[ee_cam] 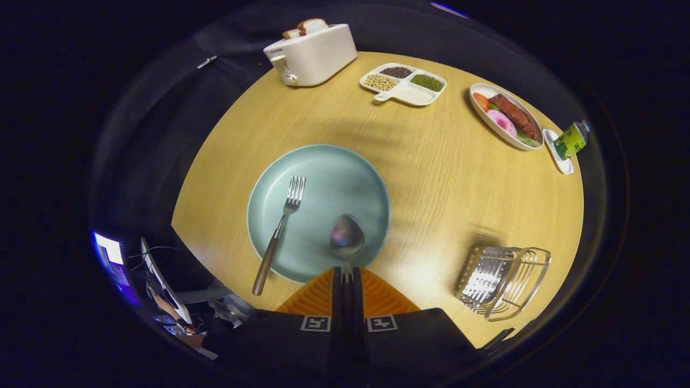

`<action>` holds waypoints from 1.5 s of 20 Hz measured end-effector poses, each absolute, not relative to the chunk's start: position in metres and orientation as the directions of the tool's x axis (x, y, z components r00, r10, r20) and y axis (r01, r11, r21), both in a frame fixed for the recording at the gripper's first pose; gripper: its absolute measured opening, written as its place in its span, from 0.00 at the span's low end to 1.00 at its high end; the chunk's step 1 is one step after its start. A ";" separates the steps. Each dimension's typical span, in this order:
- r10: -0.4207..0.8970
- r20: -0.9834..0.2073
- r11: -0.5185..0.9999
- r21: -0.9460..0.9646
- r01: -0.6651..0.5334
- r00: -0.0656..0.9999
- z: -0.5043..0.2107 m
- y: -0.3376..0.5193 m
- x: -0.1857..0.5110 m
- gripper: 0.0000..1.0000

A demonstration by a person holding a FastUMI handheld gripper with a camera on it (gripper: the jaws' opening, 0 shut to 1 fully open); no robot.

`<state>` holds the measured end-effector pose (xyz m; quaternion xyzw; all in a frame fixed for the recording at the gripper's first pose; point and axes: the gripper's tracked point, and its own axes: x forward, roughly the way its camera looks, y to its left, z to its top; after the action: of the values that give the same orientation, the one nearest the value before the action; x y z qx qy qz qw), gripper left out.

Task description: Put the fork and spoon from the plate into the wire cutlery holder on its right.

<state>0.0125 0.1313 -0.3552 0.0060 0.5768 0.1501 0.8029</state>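
Round wooden table is seen from above, with a pale blue plate mid-frame. At the bottom centre, the spoon is pinched by the gripper, fingers together on its handle. Fork is left lying on the plate; wire cutlery holder sits lower right.

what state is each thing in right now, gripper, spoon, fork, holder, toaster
gripper: shut on the spoon's handle
spoon: held, bowl over the plate
fork: lying on the plate, handle past its rim
wire cutlery holder: no cutlery in it
toaster: bread sticking out of the top
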 end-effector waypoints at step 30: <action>0.246 -0.947 0.969 0.238 -0.067 0.206 -0.356 -0.060 0.010 0.14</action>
<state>0.0099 -0.0598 -0.3563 0.0720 0.6220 0.1015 0.7730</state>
